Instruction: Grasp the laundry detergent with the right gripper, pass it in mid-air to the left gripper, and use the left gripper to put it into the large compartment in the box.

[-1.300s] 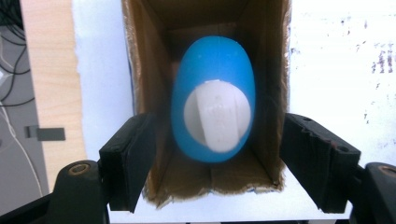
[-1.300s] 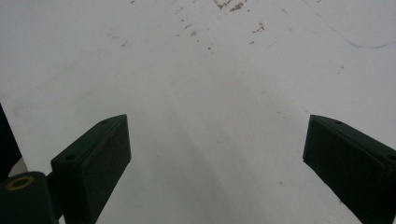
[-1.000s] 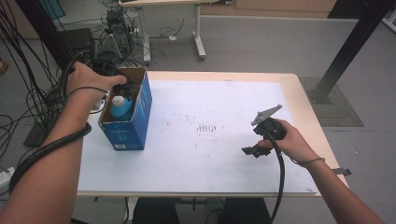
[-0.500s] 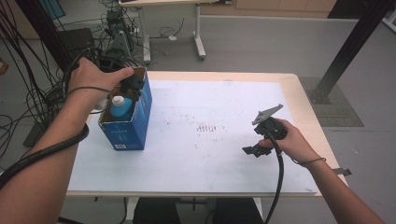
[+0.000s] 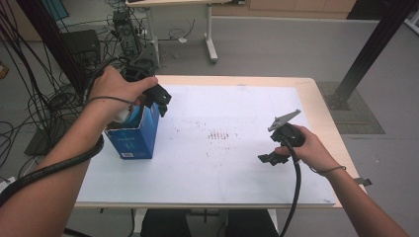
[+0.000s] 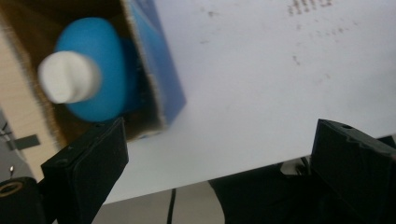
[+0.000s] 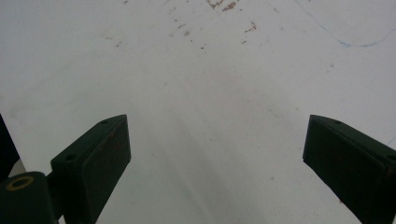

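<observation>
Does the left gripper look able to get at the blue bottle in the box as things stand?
Probably yes. The left gripper hangs open by the blue box, whose top is open, and the blue bottle with its white cap stands uncovered, nothing between.

Box (image 5: 132,136): corrugated cardboard, blue printed outside, raw brown inside with a rough torn-looking edge. Bottle (image 6: 91,70) in it: smooth blue plastic, matt white cap (image 6: 69,77). Table (image 5: 237,148): matt white sheet, brown speckle stains, pale wood edge. Left gripper (image 6: 219,154) jaws: matt black plastic.
</observation>
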`<state>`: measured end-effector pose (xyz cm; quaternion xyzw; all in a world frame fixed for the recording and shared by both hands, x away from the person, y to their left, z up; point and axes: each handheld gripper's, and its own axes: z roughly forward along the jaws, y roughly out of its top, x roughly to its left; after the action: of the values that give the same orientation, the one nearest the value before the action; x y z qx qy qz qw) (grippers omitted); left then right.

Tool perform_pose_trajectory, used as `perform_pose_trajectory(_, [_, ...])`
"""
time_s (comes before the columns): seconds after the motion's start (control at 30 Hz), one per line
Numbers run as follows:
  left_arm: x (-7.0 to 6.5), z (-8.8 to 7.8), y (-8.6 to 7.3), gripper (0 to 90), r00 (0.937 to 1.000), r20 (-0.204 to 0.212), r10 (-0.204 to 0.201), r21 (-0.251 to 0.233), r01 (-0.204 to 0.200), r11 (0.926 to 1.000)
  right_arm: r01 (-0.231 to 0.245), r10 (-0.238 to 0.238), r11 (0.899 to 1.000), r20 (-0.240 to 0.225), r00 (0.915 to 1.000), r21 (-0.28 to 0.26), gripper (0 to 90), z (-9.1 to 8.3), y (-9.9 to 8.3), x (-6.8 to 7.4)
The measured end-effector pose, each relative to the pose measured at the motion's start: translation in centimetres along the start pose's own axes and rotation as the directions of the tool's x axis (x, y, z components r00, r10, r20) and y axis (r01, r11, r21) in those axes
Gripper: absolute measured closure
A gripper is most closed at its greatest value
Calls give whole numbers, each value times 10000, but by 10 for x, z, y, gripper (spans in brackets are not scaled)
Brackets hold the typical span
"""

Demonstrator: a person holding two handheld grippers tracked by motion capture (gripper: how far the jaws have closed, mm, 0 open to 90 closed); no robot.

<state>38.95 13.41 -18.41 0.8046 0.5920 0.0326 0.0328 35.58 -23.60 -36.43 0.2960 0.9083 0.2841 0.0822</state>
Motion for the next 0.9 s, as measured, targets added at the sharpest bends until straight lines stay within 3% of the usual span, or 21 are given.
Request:
perform_pose_trajectory(0.13, [-22, 6, 4, 46, 9985, -21, 546, 123, -546, 9984, -11, 11, 10000, 9, 10000, 32, 75, 0, 0, 0])
perform_pose_trajectory(0.43, [-55, 24, 7, 46, 9910, -38, 1341, 431, -1338, 9901, -163, 163, 9997, 29, 9999, 178, 71, -2, -2, -4])
perform_pose_trajectory(0.57, [-63, 30, 8, 46, 9881, -65, 1535, 455, -1531, 9872, -303, 304, 9981, -8, 9995, 545, 69, -3, -3, -6])
perform_pose_trajectory(0.9, [-77, 52, 8, 47, 9822, -137, 1872, 70, -1871, 9823, -329, 324, 9967, 80, 9994, 740, 67, -5, -3, -7])
